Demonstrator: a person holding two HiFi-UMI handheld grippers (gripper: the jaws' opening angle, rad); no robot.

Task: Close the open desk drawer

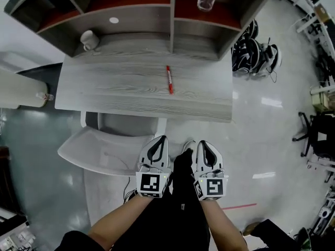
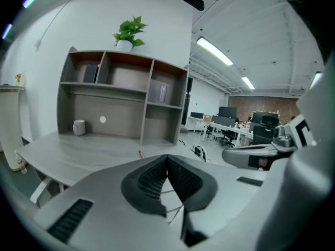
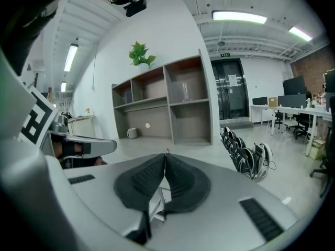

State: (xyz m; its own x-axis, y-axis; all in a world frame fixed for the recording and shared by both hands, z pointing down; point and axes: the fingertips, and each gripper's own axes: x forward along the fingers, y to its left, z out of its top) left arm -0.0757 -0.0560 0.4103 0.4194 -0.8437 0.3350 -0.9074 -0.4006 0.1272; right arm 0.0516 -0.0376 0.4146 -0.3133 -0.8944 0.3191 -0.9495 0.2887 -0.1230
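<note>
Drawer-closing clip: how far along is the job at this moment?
Done: seemingly; no open drawer shows along the desk front, only a chair. In hand: nothing; left tool and right tool are shut, empty, off the desk. Left: nothing visible.

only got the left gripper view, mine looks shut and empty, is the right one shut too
observer: yes, the right gripper has its jaws together with nothing between them.
operator: anything in front of the desk
observer: a white chair stands just in front of the desk, toward its left end in the head view.
operator: are we touching the desk
observer: no, the left gripper and the right one sit side by side, back from its front edge.
</note>
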